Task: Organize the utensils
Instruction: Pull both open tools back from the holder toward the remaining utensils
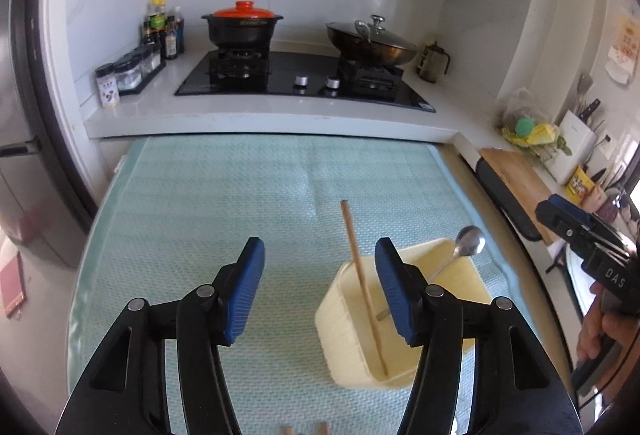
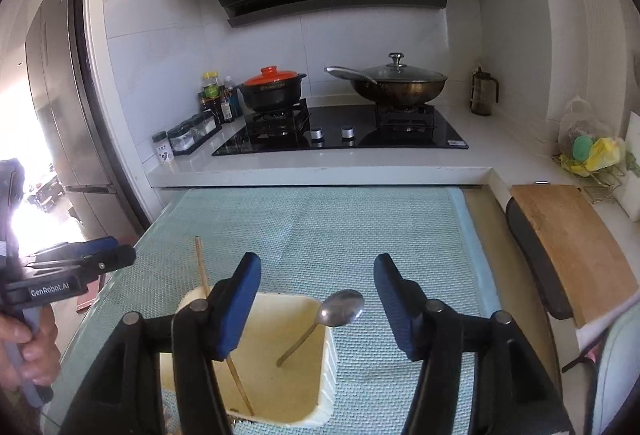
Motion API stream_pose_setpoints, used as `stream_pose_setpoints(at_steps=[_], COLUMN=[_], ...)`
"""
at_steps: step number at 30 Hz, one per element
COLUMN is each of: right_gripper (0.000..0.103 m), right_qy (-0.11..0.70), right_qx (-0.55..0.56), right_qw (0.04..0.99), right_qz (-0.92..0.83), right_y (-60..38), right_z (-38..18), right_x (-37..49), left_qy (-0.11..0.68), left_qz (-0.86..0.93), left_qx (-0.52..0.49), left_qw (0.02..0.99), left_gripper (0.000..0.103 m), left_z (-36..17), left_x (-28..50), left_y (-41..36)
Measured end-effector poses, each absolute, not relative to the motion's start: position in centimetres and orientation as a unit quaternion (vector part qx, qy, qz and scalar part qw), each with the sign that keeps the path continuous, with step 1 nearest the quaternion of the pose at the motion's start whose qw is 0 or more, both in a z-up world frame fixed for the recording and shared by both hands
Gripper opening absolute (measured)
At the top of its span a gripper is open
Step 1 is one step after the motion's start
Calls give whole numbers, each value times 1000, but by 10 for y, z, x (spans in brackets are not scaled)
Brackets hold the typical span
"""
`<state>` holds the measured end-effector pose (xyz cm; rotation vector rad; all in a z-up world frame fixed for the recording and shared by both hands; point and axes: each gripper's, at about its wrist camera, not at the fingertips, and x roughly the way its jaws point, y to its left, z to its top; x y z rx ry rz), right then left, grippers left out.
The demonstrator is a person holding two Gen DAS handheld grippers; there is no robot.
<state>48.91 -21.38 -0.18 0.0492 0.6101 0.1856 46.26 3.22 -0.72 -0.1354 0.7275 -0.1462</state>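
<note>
Both grippers stood wide with nothing between the pads: left gripper (image 1: 320,291) just left of the cream bin (image 1: 348,351), right gripper (image 2: 316,307) over its right rim. I saw the chopstick (image 1: 362,283) and spoon (image 2: 340,309) leaning inside the bin, on the green mat (image 1: 224,195) covering the worktop.

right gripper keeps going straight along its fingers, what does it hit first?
Probably the spoon leaning on the rim of the cream container: its bowl sits between the right gripper's open jaws. Depth is unclear; it could pass over onto the green mat.
</note>
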Motion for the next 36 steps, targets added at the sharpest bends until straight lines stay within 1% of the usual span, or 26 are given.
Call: stream_pose_setpoints(at_steps=[2,4,9,12,15,17,19,20,24,27,31,36], right_gripper=[61,61,61,61,61,62,67,67,67,67,67,67], right_qy=[287,273,256,249,246,244,246,250,276,293,323,351], right_qx=[18,1,-25,-39,-58,-68,-73,-75,-70,-67,-41,-2], right_qw=[953,957,962,964,965,965,965,964,958,954,945,936], right_qz=[96,94,92,83,72,64,55,51,32,12,21,28], right_y=[-219,-224,-237,-245,-247,-246,-243,-241,-235,-233,-230,-229], right_z=[8,17,29,27,15,1,-18,-30,-77,-108,-132,-147], right_x=[466,440,365,319,276,248,223,212,180,167,160,165], left_qy=[342,331,325,330,333,333,333,334,352,361,371,370], left_qz=[-68,-63,-44,-35,-20,-2,19,30,53,64,62,48], left_qx=[-56,-40,8,29,33,18,-5,-15,-53,-78,-107,-106], left_qw=[935,941,945,943,942,943,943,942,933,927,920,922], left_gripper=[67,76,90,92,97,98,98,98,98,98,98,98], left_z=[1,9,13,5,-13,-30,-52,-64,-109,-133,-148,-153], left_x=[440,414,334,290,249,224,202,194,170,161,157,158], left_y=[43,52,73,86,99,106,114,116,121,121,115,106])
